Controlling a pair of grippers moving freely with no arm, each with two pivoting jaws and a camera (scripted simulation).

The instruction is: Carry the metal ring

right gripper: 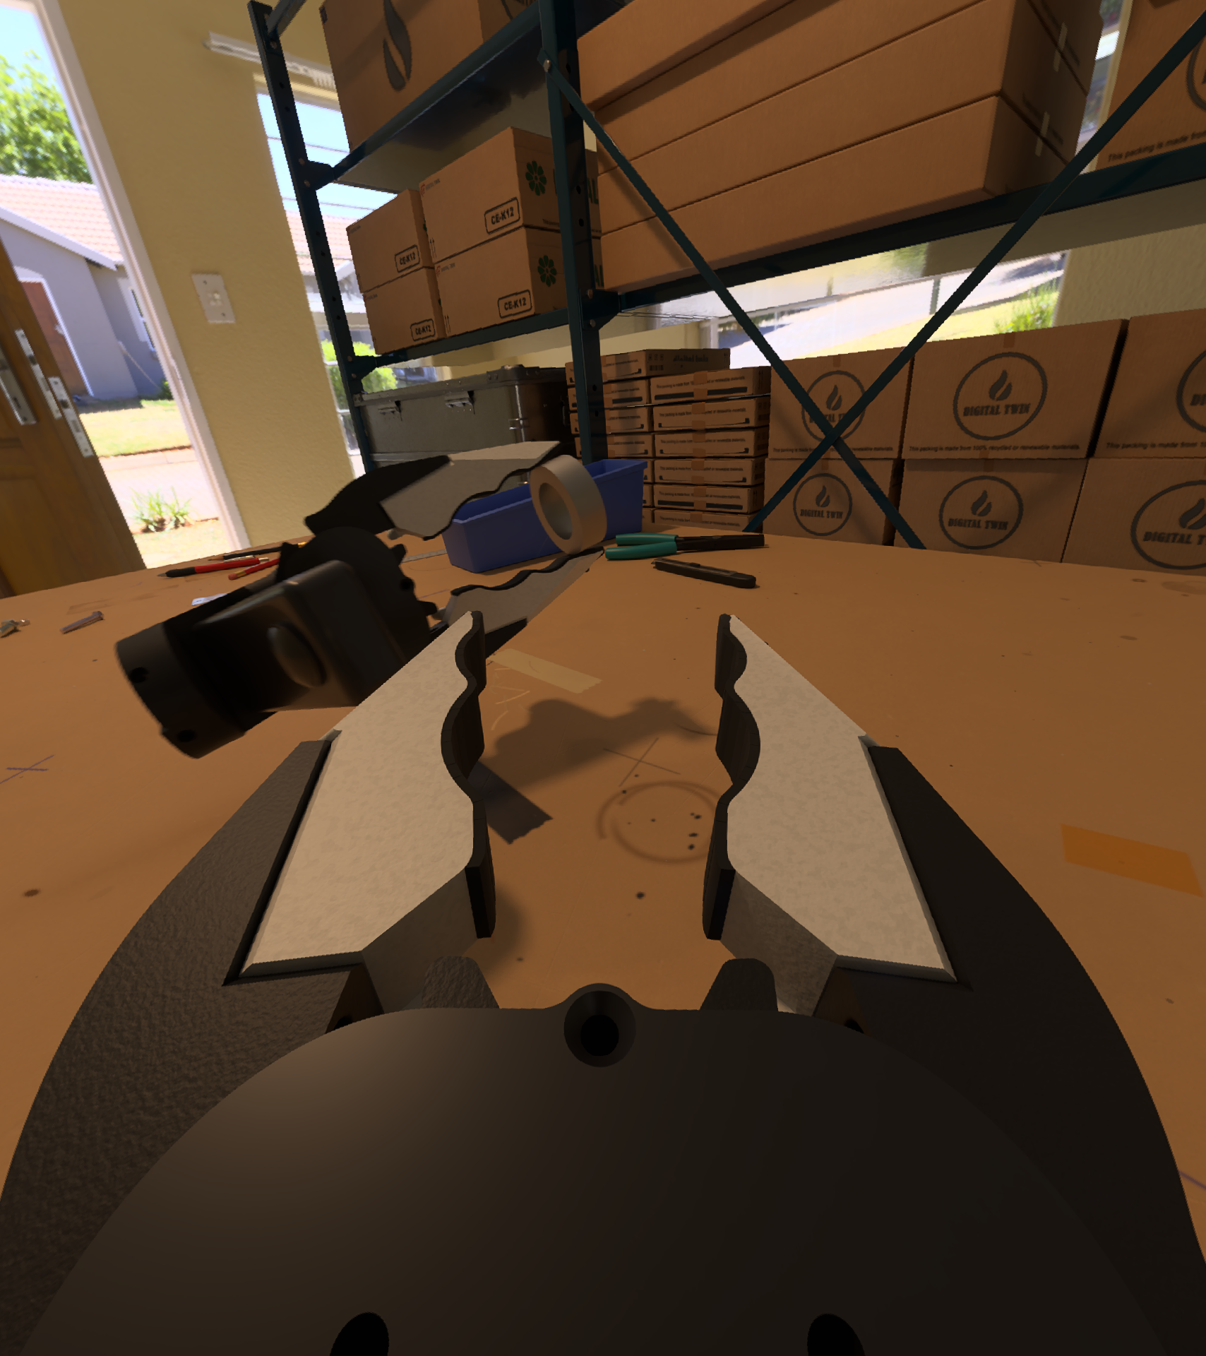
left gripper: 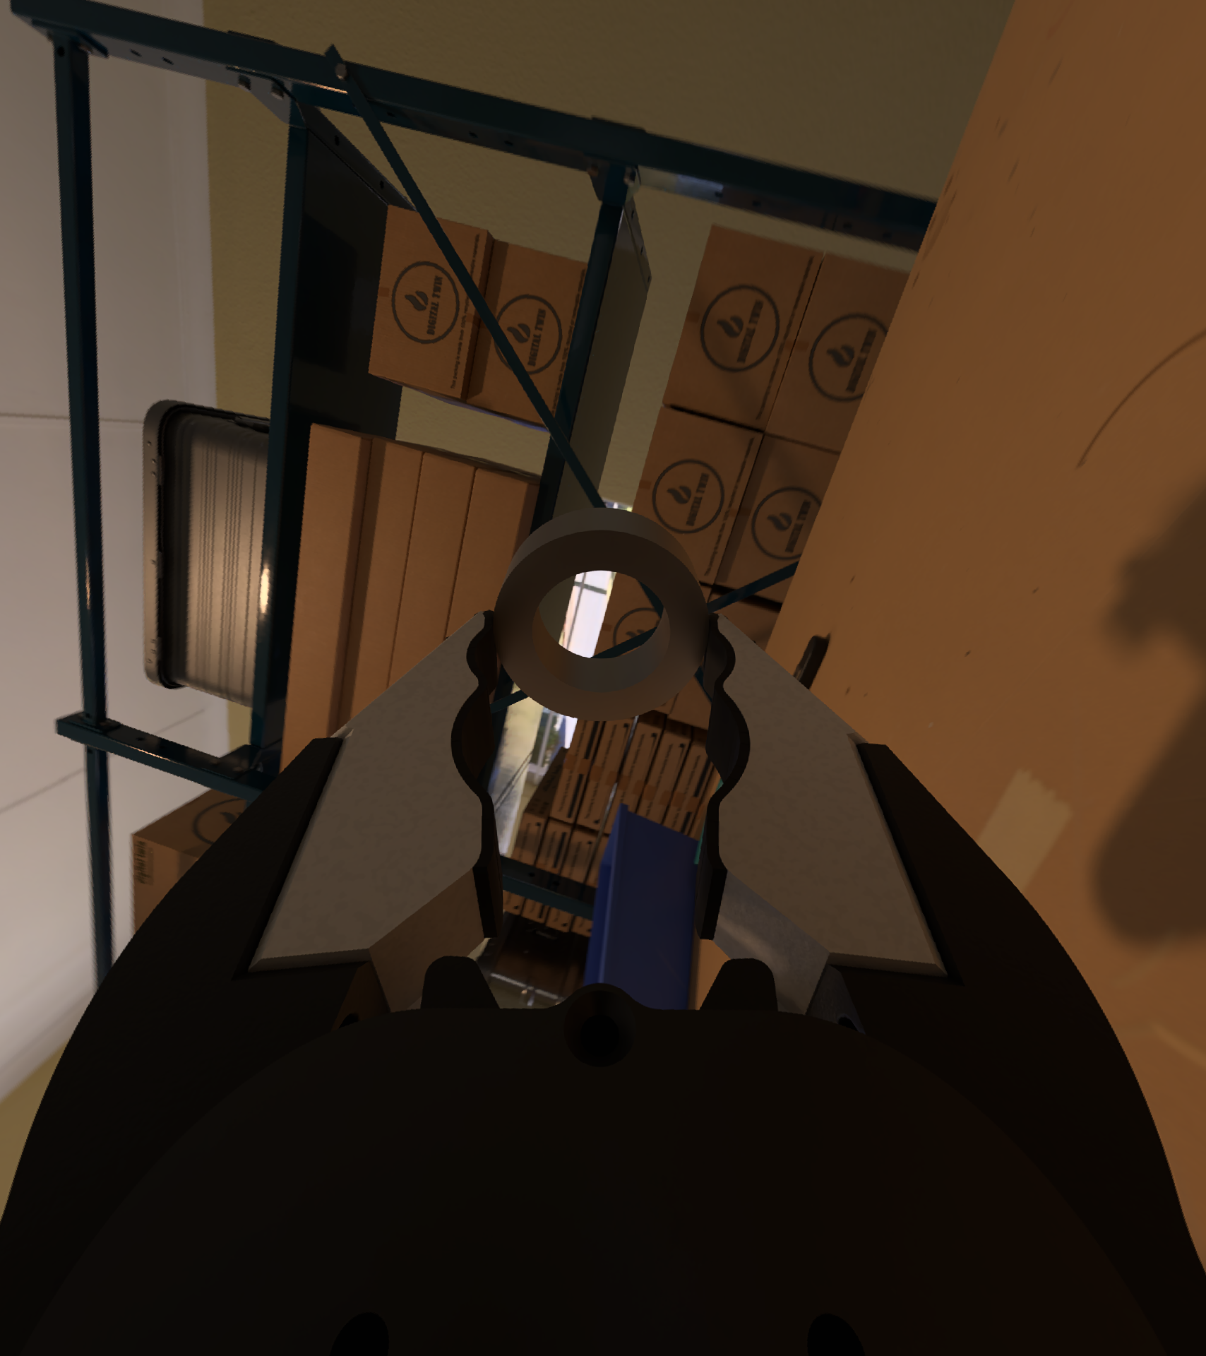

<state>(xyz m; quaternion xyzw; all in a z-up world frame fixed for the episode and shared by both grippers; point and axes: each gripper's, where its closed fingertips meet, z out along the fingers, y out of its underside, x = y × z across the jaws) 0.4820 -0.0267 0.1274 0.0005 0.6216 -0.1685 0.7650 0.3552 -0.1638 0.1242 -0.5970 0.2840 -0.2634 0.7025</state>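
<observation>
A thick, dull grey metal ring (left gripper: 600,637) is clamped on edge between the tips of the left gripper (left gripper: 600,646), above the table (right gripper: 952,734). Just beyond it, a blue tray (right gripper: 512,532) and pliers (right gripper: 681,544) are seen. The right gripper (right gripper: 598,631) is held spread and empty.

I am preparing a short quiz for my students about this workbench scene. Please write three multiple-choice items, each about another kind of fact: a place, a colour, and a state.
1. Where is the grey metal ring?
A. between the left gripper's fingertips
B. inside the tray
C. flat on the wooden table

2. What colour is the plastic tray behind the ring?
A. red
B. blue
C. green

3. How does the right gripper stand?
A. shut on the ring
B. shut on pliers
C. open, holding nothing

Key: 1 A, both fingers press the ring's sides above the table; 2 B, its walls look blue; 3 C, bare table shows between its fingers.
</observation>
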